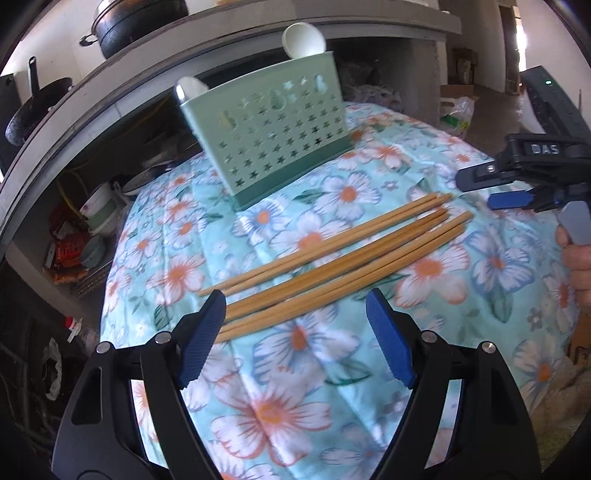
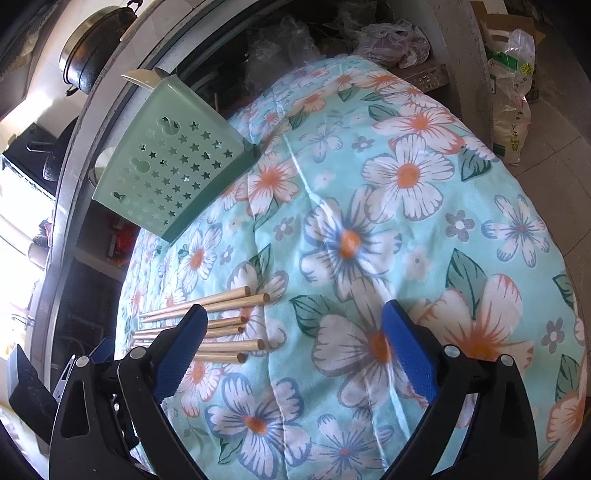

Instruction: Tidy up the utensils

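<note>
- Left wrist view: two spoons (image 1: 303, 40) already stand in the green holder (image 1: 269, 133).
- Chopsticks (image 1: 332, 258) lie loose on the bench (image 1: 480, 295), not yet sorted.
- Left gripper (image 1: 295, 314) and right gripper (image 2: 295, 332) both released, empty.

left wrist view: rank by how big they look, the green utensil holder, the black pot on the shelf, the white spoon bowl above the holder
1. green utensil holder
2. black pot, though farther away and cut off by the frame, so unsure
3. white spoon bowl, clearly smallest

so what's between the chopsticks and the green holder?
Nothing: only bare floral cloth separates the chopsticks from the green holder, clearest in the left wrist view.
</note>
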A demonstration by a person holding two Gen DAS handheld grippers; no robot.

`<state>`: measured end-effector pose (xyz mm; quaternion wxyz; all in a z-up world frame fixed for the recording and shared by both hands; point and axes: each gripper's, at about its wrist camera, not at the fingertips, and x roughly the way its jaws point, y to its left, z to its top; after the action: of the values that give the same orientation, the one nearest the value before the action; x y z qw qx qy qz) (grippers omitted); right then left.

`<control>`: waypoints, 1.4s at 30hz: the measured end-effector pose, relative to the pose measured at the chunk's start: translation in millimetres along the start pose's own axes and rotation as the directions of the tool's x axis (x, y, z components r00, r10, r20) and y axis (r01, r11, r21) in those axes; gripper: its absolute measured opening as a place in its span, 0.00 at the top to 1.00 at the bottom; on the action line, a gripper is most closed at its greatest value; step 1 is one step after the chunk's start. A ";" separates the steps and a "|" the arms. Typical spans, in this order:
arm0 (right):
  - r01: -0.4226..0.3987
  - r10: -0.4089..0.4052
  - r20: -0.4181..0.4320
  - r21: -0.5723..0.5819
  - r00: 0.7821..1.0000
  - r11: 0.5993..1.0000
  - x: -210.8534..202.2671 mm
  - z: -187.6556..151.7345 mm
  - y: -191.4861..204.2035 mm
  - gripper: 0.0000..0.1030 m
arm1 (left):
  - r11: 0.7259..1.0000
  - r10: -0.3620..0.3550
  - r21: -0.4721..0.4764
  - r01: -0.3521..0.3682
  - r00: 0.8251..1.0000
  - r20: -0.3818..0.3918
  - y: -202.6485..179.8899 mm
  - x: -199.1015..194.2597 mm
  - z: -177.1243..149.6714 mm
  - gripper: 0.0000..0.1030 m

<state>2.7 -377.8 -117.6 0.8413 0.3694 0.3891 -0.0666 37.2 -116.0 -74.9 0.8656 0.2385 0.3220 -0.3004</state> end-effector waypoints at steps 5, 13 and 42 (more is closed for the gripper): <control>-0.063 0.063 -0.017 0.043 0.998 0.997 -2.1 4.7 -11.1 0.09 | 0.991 -0.102 0.091 0.099 0.994 0.029 -30.2 -3.2 8.6 0.28; -0.148 0.153 -0.030 0.123 0.988 0.981 -3.1 8.8 -24.8 0.09 | 0.910 -0.114 0.403 0.095 0.993 0.025 -91.4 5.9 7.4 0.54; -0.141 0.146 -0.032 0.120 0.989 0.983 -3.5 8.1 -24.0 0.09 | 0.795 -0.077 0.605 0.046 0.997 0.025 -114.8 16.9 7.4 0.88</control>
<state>-4.3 -401.1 -125.4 0.8128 0.4465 0.3737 -0.0210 -26.8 -207.7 -106.9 0.7417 0.4841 0.1959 -0.4209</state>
